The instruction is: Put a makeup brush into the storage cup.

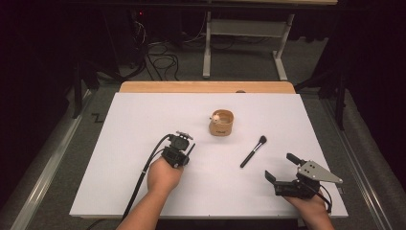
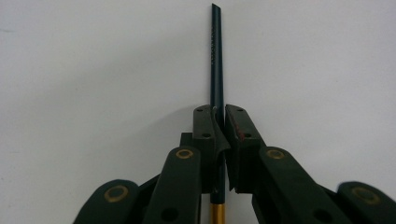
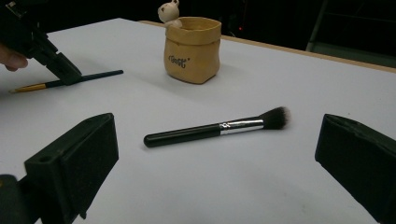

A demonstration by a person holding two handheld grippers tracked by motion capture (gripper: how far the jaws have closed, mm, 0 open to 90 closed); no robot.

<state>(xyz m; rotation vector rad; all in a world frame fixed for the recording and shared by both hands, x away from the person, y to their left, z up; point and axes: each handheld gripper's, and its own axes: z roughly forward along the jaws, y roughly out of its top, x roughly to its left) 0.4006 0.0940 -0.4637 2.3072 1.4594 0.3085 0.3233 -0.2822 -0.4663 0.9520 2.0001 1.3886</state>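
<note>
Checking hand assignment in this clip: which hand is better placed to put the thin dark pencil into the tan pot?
Left. The left gripper is already shut on the pencil, near the pot. The right gripper is open, facing the makeup brush.

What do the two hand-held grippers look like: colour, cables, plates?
Both are black with two blocky jaws. The left hand-held gripper has brass-ringed pivots and a thick black cable trailing toward the person. The right hand-held gripper carries a grey three-cornered plate. Forearms are bare, no sleeves.

Two brushes [image 3: 219,127], one pot [image 3: 192,49]
</note>
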